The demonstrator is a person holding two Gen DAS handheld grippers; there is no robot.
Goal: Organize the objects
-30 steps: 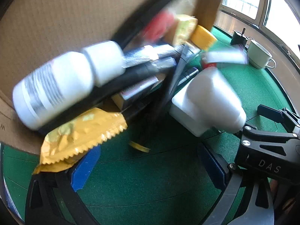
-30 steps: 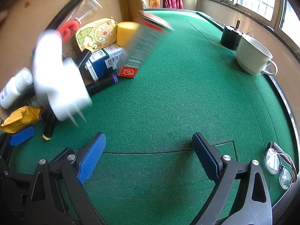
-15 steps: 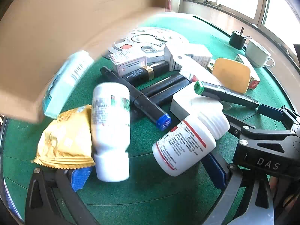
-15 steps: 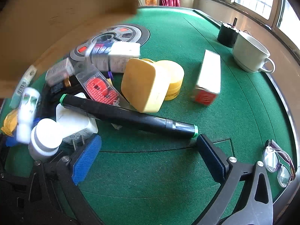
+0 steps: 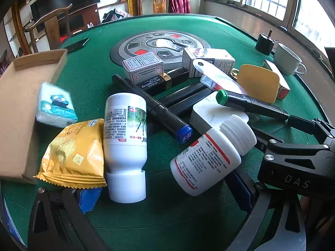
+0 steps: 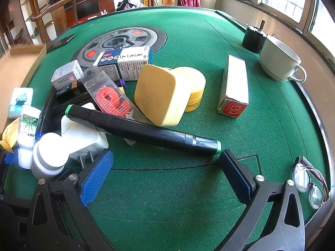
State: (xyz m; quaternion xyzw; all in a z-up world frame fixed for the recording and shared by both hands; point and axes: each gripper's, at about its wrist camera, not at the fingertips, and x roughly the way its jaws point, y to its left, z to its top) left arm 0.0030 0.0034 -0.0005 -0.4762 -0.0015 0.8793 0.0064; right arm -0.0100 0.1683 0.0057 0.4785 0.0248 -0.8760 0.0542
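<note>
A heap of objects lies on the green table [image 5: 159,219]: a tall white bottle [image 5: 125,142], a white pill bottle [image 5: 211,154], a yellow snack packet [image 5: 75,156], a tissue pack [image 5: 55,106], black markers [image 5: 155,106], a white charger [image 6: 81,136], a green-capped marker [image 6: 142,129], a yellow case [image 6: 161,94] and small boxes [image 5: 142,68]. My left gripper [image 5: 165,192] is open, the bottles lying between its fingers. My right gripper [image 6: 167,173] is open and empty just behind the green-capped marker.
A cardboard box [image 5: 18,108] stands at the left. A long box [image 6: 234,87], a white cup [image 6: 278,62], a black pot [image 6: 253,37] and glasses [image 6: 309,182] lie at the right. A phone [image 5: 77,44] lies far left.
The cardboard box tipped its contents onto the table and swung away to the left. The objects tumbled out and now lie still in a heap. Both grippers stayed put.
</note>
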